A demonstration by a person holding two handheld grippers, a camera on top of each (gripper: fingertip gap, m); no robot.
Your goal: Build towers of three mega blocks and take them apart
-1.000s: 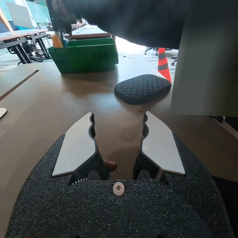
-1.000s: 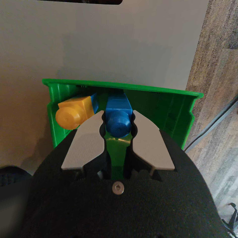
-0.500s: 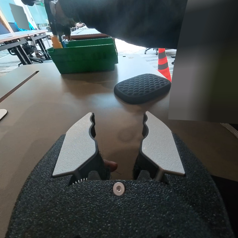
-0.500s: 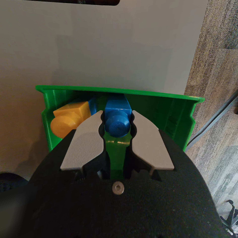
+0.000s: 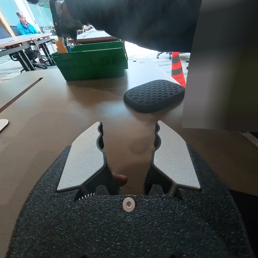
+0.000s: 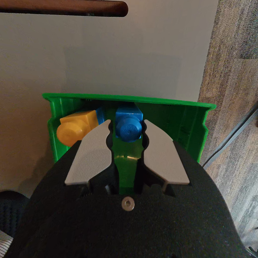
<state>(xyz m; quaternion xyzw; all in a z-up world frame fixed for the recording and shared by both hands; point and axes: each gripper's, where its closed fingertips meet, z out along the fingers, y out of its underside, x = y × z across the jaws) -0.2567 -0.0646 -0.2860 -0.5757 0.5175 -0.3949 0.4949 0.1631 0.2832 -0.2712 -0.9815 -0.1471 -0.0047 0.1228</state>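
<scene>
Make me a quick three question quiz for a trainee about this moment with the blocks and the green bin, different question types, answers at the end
1. True or false: the left gripper holds a block.
2. Multiple choice: the fingertips of the right gripper sit on either side of which block inside the green bin? A) the yellow block B) the blue block C) a red block
3. Fill in the missing word: in the left wrist view, the black honeycomb pad lies on the ____ to the right of the bin.

Key:
1. False. It is open and empty over the table.
2. B, the blue block; the yellow block lies to its left.
3. table
</scene>
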